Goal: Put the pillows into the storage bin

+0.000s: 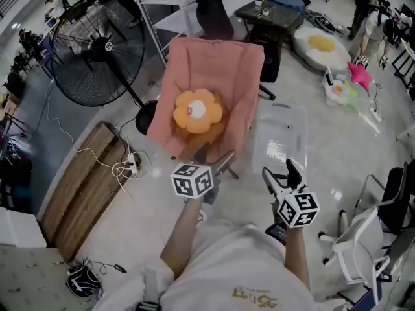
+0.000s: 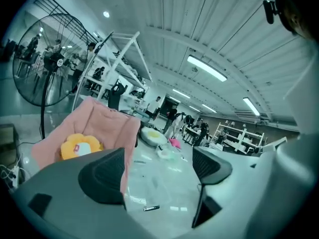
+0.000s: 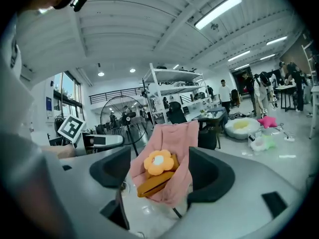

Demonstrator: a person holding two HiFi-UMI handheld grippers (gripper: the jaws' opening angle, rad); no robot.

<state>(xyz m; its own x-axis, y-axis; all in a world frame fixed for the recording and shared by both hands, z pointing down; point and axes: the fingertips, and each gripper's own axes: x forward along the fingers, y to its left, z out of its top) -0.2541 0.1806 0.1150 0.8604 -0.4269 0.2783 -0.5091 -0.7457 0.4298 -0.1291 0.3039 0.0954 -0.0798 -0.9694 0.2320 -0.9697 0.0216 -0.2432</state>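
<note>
An orange flower pillow (image 1: 198, 112) (image 2: 79, 146) (image 3: 158, 162) lies on a pink folding chair (image 1: 220, 63) (image 3: 172, 138). Under it rests a flat orange-brown pillow (image 3: 154, 183) (image 1: 191, 149). A clear storage bin (image 1: 280, 135) stands on the floor just right of the chair. My left gripper (image 1: 215, 161) (image 2: 157, 168) hovers open at the chair's front edge, nothing between its jaws. Right of it, my right gripper (image 1: 281, 173) (image 3: 162, 176) is open too, in front of the bin, and faces the chair with both pillows framed between its jaws but well away from them.
A large standing fan (image 1: 97, 50) and a wooden pallet (image 1: 84, 186) with cables are to the left. Far right on the floor lie a fried-egg cushion (image 1: 321, 44), a pink star pillow (image 1: 360, 75) and a small egg pillow (image 1: 337, 91). A white office chair (image 1: 363, 238) stands near right.
</note>
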